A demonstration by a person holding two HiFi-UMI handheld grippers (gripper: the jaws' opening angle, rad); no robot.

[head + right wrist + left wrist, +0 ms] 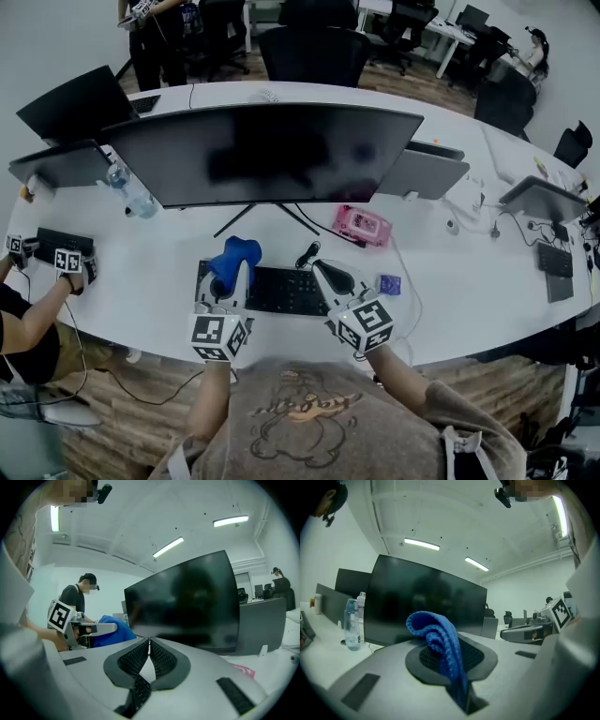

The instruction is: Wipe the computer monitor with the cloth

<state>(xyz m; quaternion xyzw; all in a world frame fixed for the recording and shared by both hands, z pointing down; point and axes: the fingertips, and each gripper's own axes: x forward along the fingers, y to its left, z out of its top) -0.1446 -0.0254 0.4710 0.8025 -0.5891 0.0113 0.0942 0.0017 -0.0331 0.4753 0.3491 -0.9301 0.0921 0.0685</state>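
Observation:
A wide dark monitor (272, 150) stands on the white desk, screen off; it fills the background in the left gripper view (424, 606) and the right gripper view (187, 604). My left gripper (229, 274) is shut on a blue cloth (234, 259), which bulges up from between the jaws (440, 644). It is held low over the keyboard (281, 291), short of the screen. My right gripper (330, 274) is shut with nothing between its fingertips, beside the left one. The cloth (110, 629) shows at left in the right gripper view.
A pink box (362, 225) lies under the monitor's right side, a water bottle (131, 192) at its left. Cables run on the desk (450, 281). Another person's grippers (56, 261) work at the far left. Other monitors and chairs stand around.

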